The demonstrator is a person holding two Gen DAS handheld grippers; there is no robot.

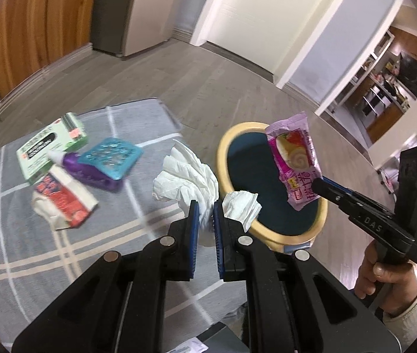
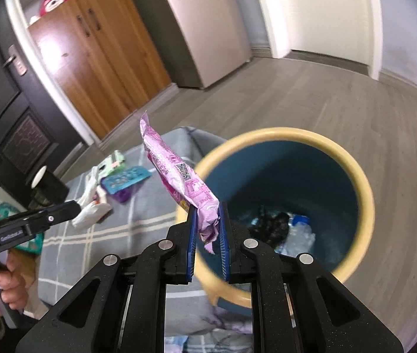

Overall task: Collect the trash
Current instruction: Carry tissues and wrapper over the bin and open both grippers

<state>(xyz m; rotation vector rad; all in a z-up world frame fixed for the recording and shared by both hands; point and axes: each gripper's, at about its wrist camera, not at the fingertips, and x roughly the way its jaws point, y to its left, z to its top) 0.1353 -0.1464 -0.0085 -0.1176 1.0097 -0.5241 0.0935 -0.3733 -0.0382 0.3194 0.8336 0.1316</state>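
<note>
Pink wrapper (image 2: 179, 176) is pinched by its lower end between the blue pads (image 2: 191, 232) of the right gripper (image 2: 207, 229), standing up and leaning toward 11 o'clock. It hangs over the near-left rim of the bin (image 2: 364, 194), a blue tub with a yellow rim, whose bottom holds some dark and pale scraps at about 5 o'clock from its centre.

From the left wrist view, the left gripper (image 1: 206, 220) is pressed onto a crumpled white tissue (image 1: 188, 173), which bulges up toward 11 o'clock from the pads, with a smaller wad just right of them against the bin's rim. Beyond it, the wrapper shows above the bin's opening, at 2 o'clock from the left gripper.

On the grey checked rug (image 1: 31, 250), at 9 to 10 o'clock, lie a green box (image 1: 49, 147), a teal perforated piece (image 1: 109, 157) on something purple, and a red-and-white packet (image 1: 64, 203), close together and partly overlapping.
</note>
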